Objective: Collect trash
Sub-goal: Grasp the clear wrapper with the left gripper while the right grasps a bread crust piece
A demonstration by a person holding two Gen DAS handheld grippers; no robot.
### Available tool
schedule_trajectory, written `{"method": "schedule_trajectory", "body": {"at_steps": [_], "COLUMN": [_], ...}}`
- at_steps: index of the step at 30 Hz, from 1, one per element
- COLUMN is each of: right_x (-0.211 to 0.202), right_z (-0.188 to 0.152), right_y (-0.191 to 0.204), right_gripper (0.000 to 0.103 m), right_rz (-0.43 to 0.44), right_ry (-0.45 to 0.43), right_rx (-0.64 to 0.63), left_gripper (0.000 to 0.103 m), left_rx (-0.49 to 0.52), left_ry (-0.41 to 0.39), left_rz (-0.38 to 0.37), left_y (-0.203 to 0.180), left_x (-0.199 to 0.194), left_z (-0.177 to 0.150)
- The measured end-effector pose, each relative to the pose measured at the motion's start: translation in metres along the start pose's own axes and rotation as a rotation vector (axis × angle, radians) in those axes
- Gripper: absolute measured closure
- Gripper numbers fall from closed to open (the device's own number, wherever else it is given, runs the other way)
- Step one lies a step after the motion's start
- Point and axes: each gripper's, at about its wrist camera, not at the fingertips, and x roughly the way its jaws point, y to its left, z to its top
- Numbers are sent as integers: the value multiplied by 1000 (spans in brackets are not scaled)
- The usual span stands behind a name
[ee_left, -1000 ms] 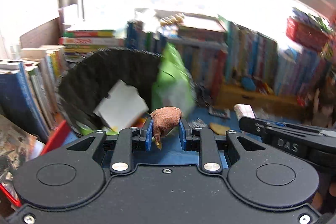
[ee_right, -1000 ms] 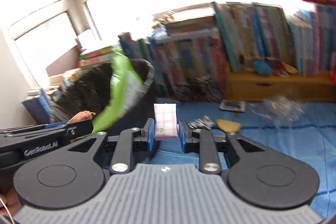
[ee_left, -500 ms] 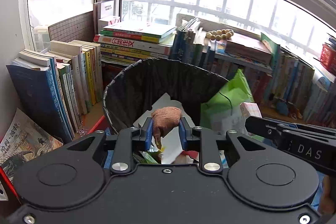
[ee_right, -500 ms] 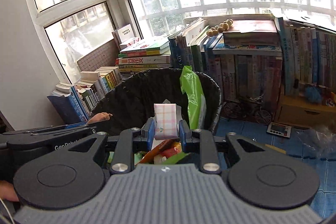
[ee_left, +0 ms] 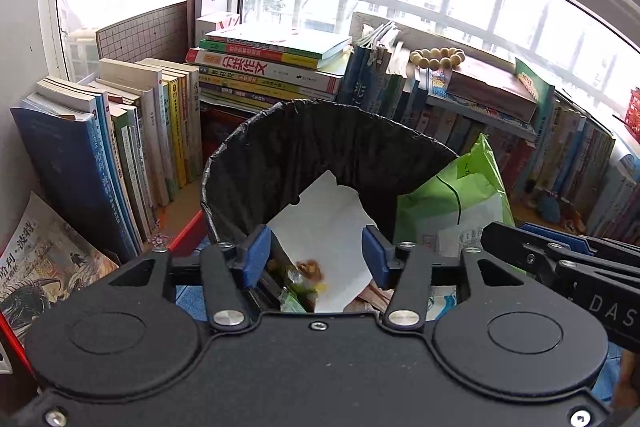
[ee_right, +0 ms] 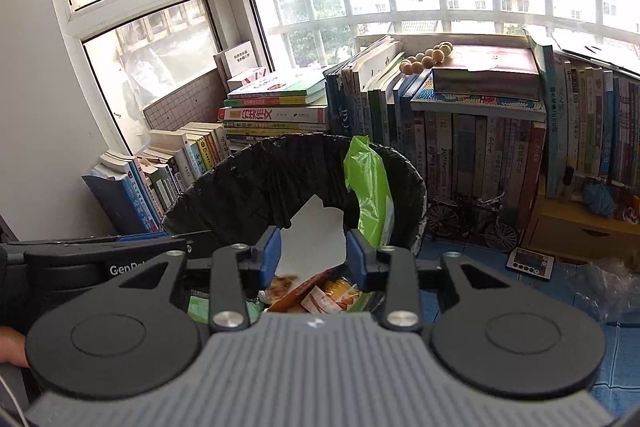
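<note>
L gripper (ee_left: 316,253) over the black-lined trash bin (ee_left: 304,151), jaws opening, nothing pinched. Small brown scrap (ee_left: 308,268), blurred, sits below the gap, above the trash in the bin. R gripper (ee_right: 313,254) also over bin, jaws opening, nothing between the pads. White paper sheet (ee_right: 316,239) at 12 o'clock of R's gap, green plastic bag (ee_right: 370,195) at 1 o'clock on rim. Snack wrappers (ee_right: 320,293) inside at 6.
</note>
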Motion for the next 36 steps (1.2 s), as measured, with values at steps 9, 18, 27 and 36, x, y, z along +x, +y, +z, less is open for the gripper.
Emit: {"method": "schedule_trajectory", "body": {"at_steps": [9, 18, 27, 36], "right_x": [-29, -56, -49, 0], "right_z": [-5, -21, -46, -60], "right_y": [-23, -75, -136, -198], "right_gripper": [40, 34, 34, 34], "right_rz": [-43, -179, -259, -240], "right_ry": [-41, -53, 23, 144], "right_rx": [34, 72, 121, 158], "left_gripper": [38, 38, 20, 22], "left_rx": [7, 115, 188, 237], "left_ry": [2, -81, -80, -19], "left_rz": [-75, -186, -246, -259], "left_y": [-19, -61, -117, -171], "left_x": [-21, -62, -56, -2], "left_z": [-6, -38, -69, -114]}}
